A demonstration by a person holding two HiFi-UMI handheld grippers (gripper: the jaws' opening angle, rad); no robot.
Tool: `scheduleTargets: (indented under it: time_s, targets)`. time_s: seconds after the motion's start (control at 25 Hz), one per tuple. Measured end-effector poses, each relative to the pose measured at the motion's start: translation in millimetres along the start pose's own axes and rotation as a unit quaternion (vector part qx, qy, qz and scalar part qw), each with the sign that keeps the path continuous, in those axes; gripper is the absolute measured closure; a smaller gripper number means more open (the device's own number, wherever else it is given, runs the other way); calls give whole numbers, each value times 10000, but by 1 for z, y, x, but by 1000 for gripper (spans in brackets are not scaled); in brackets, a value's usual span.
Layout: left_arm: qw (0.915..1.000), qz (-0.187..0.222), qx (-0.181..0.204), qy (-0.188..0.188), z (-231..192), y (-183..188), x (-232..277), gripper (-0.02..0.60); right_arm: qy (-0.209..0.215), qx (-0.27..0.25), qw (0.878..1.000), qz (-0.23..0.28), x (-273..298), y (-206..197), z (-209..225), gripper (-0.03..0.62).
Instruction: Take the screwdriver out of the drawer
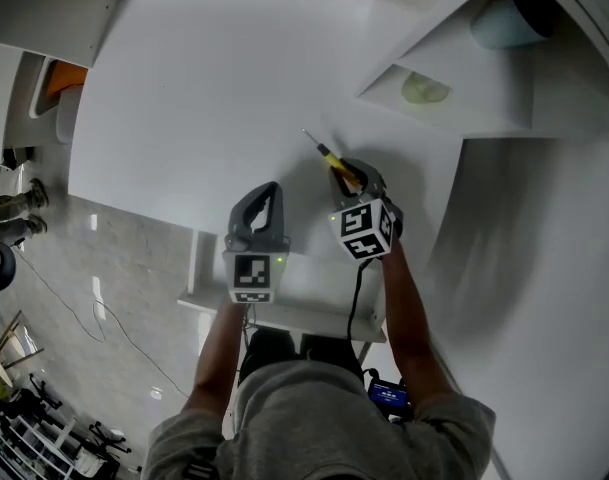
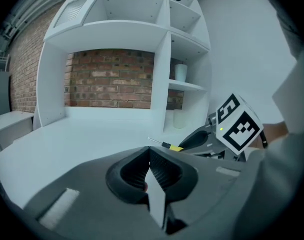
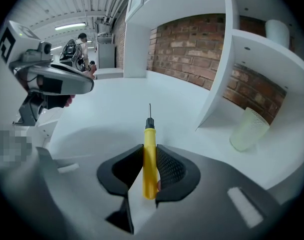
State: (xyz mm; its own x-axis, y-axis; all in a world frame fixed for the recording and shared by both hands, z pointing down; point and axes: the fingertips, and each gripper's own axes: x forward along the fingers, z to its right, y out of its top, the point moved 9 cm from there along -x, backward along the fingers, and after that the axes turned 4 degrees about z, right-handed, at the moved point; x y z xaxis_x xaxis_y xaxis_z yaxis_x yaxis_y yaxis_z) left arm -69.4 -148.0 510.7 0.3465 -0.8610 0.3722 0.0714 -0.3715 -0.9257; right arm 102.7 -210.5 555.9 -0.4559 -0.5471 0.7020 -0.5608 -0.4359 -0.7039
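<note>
A screwdriver (image 3: 150,156) with a yellow handle and a thin metal tip stands between the pads of my right gripper (image 3: 150,151), which is shut on the handle; the tip points forward over the white desk. From the head view the screwdriver (image 1: 329,158) sticks out ahead of the right gripper (image 1: 346,176). My left gripper (image 1: 264,190) hangs just to its left, jaws shut with nothing between them (image 2: 149,156). In the left gripper view, the screwdriver (image 2: 166,145) and the right gripper's marker cube (image 2: 239,124) show at right.
A white shelf unit (image 1: 454,98) stands at the desk's right end, with a pale plastic cup (image 3: 249,129) in its lowest cubby. A brick wall (image 2: 109,79) backs the desk. A white ledge, perhaps the drawer (image 1: 284,316), juts out below the desk's near edge.
</note>
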Motion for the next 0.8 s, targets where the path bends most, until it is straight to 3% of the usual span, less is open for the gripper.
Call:
scheduleTargets:
  time_s: [0.8]
  targets:
    - [9999,-160,-20,-7,-8,-12,15,569,18,184,9994,-288,31,-9,7,503]
